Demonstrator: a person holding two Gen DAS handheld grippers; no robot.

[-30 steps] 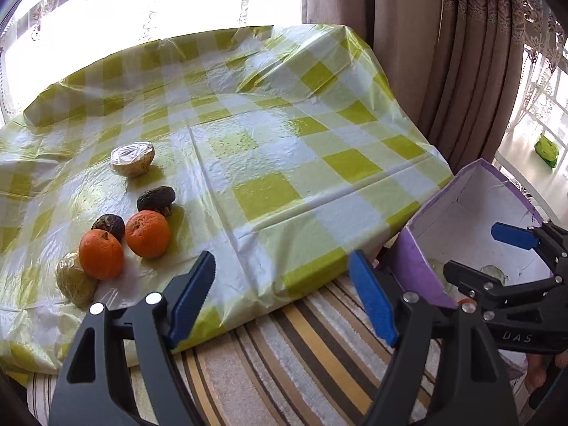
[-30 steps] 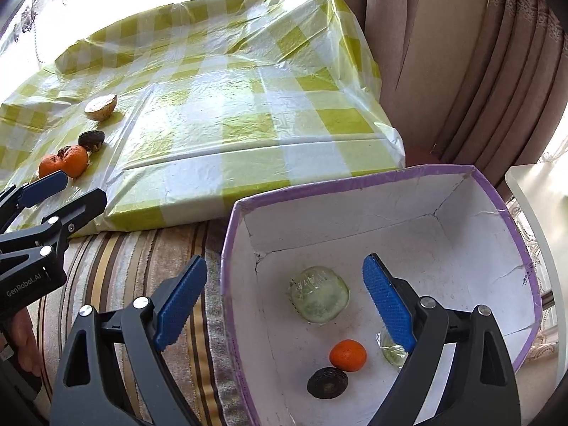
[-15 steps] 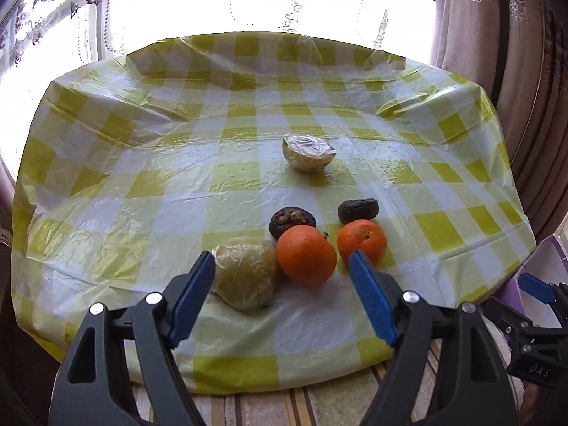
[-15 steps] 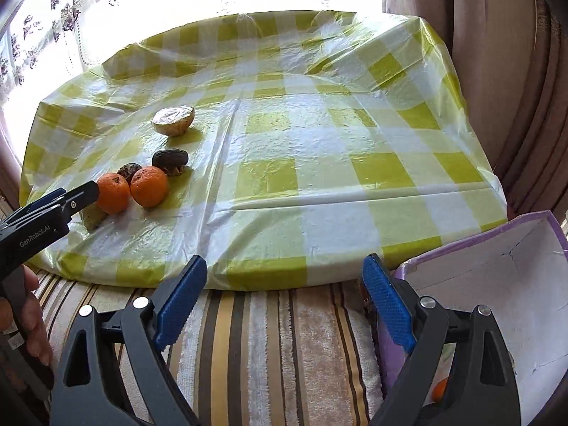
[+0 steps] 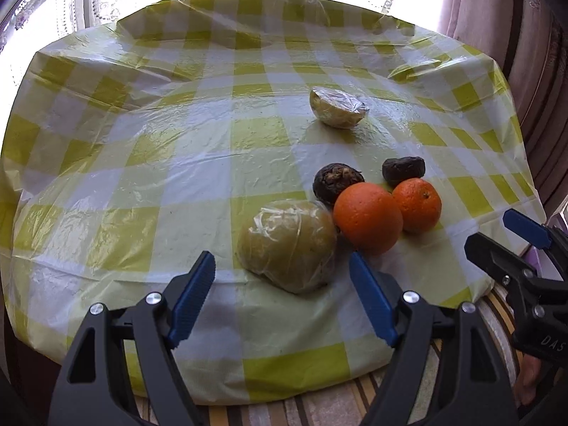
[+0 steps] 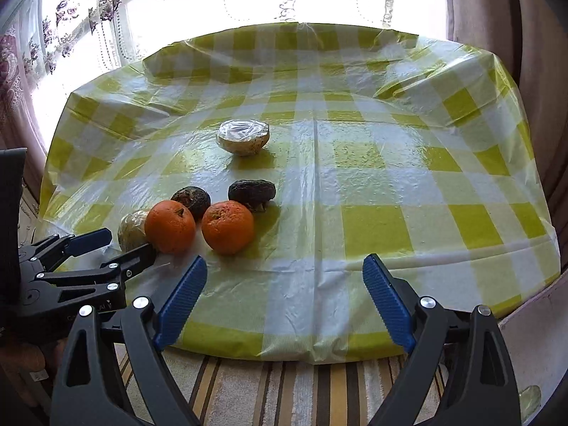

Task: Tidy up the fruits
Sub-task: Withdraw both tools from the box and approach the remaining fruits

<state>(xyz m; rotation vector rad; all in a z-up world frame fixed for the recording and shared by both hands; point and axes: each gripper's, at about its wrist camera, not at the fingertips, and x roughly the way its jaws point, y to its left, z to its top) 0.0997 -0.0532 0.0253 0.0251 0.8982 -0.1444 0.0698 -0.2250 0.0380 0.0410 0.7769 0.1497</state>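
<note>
Wrapped fruit (image 5: 287, 246) lies just ahead of your open, empty left gripper (image 5: 282, 301); centre it between the pads, then close gently.

Left wrist view rides behind its own blue-padded fingers (image 5: 191, 298), looking down at a slant over the near edge of the checked tablecloth (image 5: 142, 184), close on the wrapped fruit (image 5: 287, 245) with the window behind. Right wrist view sits a little farther back and to the right, same downward slant and same facing, its fingers (image 6: 385, 301) over the cloth's near edge and the striped cushion (image 6: 284, 390). Both share the fruit cluster, e.g. the near orange (image 5: 367, 218) (image 6: 170, 226), the wrapped half (image 5: 339, 107) (image 6: 243, 138) and the cloth; each catches the other gripper at its side, right gripper (image 5: 497, 234) and left gripper (image 6: 113, 245).
</note>
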